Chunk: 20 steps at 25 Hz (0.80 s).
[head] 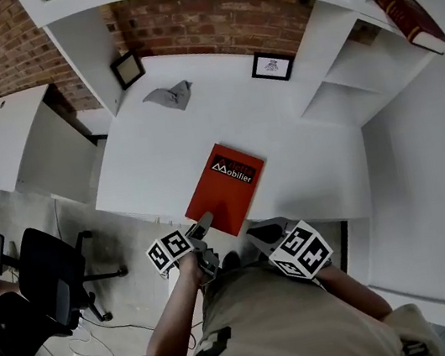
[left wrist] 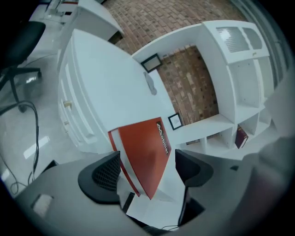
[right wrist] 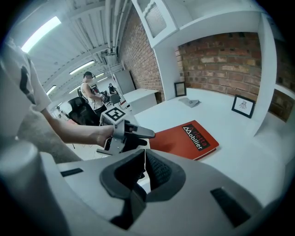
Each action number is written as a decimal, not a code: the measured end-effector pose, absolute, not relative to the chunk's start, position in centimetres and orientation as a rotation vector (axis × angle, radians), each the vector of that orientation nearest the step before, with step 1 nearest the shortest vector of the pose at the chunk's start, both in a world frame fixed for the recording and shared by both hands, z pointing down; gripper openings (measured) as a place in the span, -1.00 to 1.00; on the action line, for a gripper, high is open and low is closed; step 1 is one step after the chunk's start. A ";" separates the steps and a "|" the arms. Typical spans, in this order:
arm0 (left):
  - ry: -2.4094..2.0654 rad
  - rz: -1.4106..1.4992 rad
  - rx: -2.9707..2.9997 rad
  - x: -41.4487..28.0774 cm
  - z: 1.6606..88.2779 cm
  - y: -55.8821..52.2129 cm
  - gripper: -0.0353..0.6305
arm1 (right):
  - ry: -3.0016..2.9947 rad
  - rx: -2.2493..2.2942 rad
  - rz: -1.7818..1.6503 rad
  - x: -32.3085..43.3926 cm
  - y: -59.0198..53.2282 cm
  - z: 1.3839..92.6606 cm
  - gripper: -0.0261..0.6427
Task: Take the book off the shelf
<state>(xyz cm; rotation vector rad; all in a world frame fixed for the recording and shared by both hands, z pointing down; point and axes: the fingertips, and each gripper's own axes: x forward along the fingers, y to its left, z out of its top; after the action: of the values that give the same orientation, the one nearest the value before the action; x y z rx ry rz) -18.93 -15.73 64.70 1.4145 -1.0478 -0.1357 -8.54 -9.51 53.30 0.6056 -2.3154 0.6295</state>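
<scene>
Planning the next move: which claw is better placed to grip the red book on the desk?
Left, likely: the left claw is open, a corner of the red book just ahead of its jaws; the right claw is shut.

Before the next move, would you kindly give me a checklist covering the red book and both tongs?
1. Red book lies flat on the white desk: ok.
2. Left tongs open, at the book's near corner: ok.
3. Right tongs shut, nothing between them: ok.
4. Book's near corner fully supported at the desk edge: cannot tell.
5. Grey cloth apart from the book: ok.
6. Shelf cleared of books: not ok, a dark red book leans there.
</scene>
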 end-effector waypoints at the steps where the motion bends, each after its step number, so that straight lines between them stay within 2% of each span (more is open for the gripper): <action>1: -1.058 -0.138 1.445 -19.5 63.7 -15.6 0.16 | -2.315 0.609 0.631 -8.6 -9.4 53.3 -0.91; 9: -1.031 -0.156 1.654 -22.0 58.3 -14.1 0.15 | -2.276 0.695 0.700 -9.9 -7.2 54.5 -0.91; 15: -0.916 -0.004 1.977 -16.6 54.0 -14.5 0.15 | -2.267 0.816 0.752 -7.4 -7.2 54.2 -0.91; 20: -0.851 0.013 2.093 -12.9 51.4 -14.6 0.12 | -2.299 0.850 0.736 -6.0 -8.0 53.4 -0.91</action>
<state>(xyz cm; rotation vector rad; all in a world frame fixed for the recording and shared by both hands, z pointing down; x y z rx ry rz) -12.88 -14.56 51.38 2.0925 -0.8508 0.0128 -5.97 -8.04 53.42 0.8503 -2.2993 0.7358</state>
